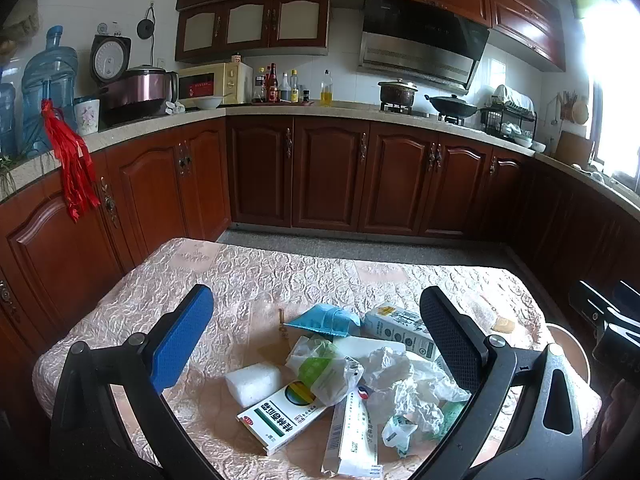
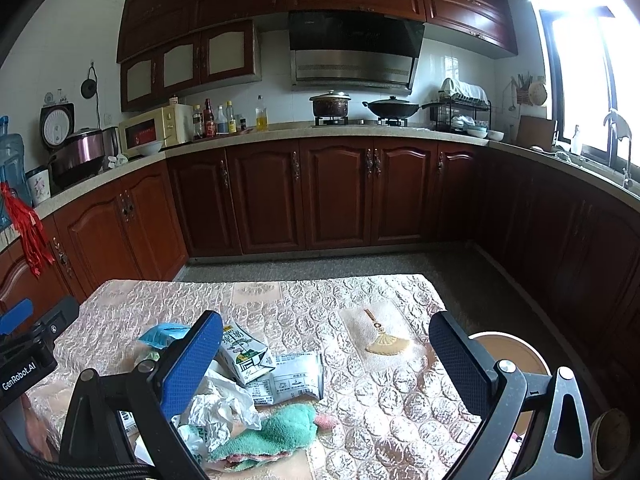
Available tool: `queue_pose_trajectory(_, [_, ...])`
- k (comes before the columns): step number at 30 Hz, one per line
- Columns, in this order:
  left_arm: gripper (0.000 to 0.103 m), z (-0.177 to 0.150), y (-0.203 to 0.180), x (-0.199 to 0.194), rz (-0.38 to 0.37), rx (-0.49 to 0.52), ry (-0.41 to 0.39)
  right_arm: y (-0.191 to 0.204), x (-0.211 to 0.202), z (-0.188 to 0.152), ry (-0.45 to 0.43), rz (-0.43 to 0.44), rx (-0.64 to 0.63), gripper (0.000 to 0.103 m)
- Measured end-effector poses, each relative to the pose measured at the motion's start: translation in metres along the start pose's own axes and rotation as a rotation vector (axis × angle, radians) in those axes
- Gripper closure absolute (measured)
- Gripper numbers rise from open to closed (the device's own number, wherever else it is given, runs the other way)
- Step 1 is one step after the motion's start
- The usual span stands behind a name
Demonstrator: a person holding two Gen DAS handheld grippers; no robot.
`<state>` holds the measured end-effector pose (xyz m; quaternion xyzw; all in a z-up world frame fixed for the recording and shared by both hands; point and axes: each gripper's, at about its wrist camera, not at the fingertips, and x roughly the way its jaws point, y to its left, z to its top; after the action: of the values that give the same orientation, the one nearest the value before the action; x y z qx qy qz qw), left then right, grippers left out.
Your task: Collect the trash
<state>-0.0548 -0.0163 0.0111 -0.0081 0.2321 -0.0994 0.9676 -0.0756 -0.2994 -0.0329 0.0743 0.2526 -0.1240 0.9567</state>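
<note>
On the worktop (image 1: 132,304), a trash heap lies below both tongs, untouched.

Left tongs (image 1: 316,332) gape wide, holding nothing, over the crumpled paper (image 1: 394,384) and medicine box (image 1: 280,416); right tongs (image 2: 326,354) likewise wide and empty, with the milk carton (image 2: 242,354) just beside the left finger. Judged light throughout: paper soft, take at a bunched fold; cartons crushable, grip across narrow sides.

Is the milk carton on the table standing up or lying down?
Lying down. The milk carton rests on its side on the table, printed face up, among the other trash.
</note>
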Motion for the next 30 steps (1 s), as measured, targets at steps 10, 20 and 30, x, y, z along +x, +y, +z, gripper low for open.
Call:
queue_pose_trajectory(10, [0.0, 0.0, 0.003, 0.005, 0.0, -0.01, 0.021, -0.001, 0.006, -0.005, 0.023, 0.012, 0.003, 0.001])
queue_pose_trajectory(20, [0.0, -0.001, 0.003, 0.007, -0.001, -0.014, 0.029, 0.001, 0.009, -0.006, 0.029, 0.024, 0.001, 0.001])
queue_pose_trajectory(30, [0.0, -0.005, 0.009, 0.018, -0.002, -0.027, 0.066, 0.004, 0.018, -0.012, 0.058, 0.051, -0.016, 0.001])
